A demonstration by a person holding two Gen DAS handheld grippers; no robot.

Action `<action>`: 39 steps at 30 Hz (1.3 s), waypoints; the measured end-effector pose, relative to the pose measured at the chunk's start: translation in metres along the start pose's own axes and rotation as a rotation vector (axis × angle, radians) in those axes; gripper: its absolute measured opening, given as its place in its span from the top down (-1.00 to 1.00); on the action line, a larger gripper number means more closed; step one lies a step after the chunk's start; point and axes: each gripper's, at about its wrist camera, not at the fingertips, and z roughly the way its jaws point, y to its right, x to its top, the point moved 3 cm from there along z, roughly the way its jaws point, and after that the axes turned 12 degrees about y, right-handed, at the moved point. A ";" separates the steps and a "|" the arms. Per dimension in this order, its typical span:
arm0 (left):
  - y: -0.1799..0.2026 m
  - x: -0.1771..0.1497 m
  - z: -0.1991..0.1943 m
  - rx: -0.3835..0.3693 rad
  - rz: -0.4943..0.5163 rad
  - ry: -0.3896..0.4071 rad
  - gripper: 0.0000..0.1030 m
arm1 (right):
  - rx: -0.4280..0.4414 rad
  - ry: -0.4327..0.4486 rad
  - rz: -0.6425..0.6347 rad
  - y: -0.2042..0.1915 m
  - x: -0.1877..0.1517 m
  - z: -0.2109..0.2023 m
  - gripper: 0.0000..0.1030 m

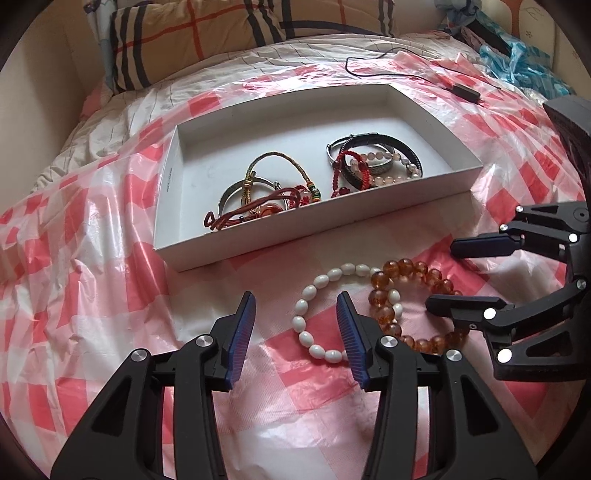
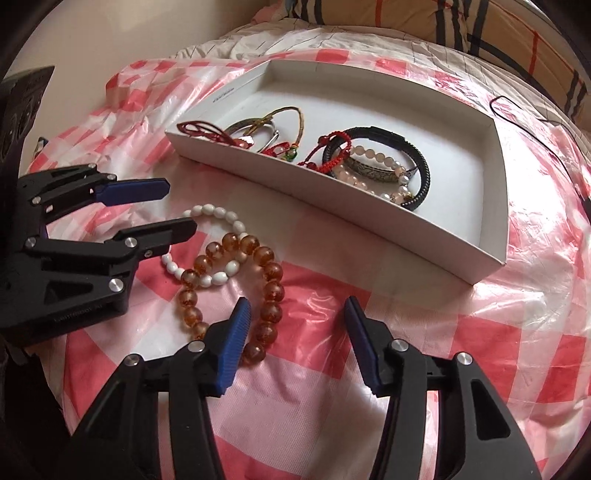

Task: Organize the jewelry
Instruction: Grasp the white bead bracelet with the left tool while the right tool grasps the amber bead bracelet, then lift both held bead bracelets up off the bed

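- Left wrist view, nearest: the left gripper (image 1: 297, 325) stands with its blue-padded jaws spread and nothing pinched; its right finger crosses the near right part of a white oval-bead bracelet (image 1: 317, 314), whose left arc lies in the gap between the pads. I cannot tell whether the finger touches it.
- Just right of that, an amber round-bead bracelet (image 1: 413, 295) overlaps the white one; both lie on a red-and-white checked plastic sheet (image 1: 110, 295) spread over the bed.
- At the right edge, the right gripper (image 1: 439, 275) reaches in, one finger above the amber loop's far side and the other across its near right side.
- Right wrist view: the right gripper's (image 2: 295, 314) jaws are apart with nothing clamped; its left pad sits over the near end of the amber beads (image 2: 271, 291), the right pad over bare sheet.
- Farther off, a shallow white cardboard box (image 1: 258, 240) holds two heaps of bracelets: braided cords and a metal bangle (image 1: 258, 192) at left, black bands and pale beads (image 1: 376, 162) at right.
- Beyond it, a thin black cable (image 1: 406, 74) and a plaid pillow (image 1: 192, 33).
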 end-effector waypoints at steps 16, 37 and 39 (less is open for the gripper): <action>0.018 -0.005 -0.012 -0.225 -0.102 -0.049 0.87 | 0.265 0.072 0.368 0.017 -0.010 -0.018 0.76; -0.026 0.014 -0.083 -0.260 -0.342 0.177 0.87 | 0.766 0.451 0.725 0.027 -0.002 -0.078 0.76; -0.025 0.014 -0.083 -0.254 -0.335 0.183 0.87 | 0.765 0.447 0.725 0.030 -0.004 -0.081 0.76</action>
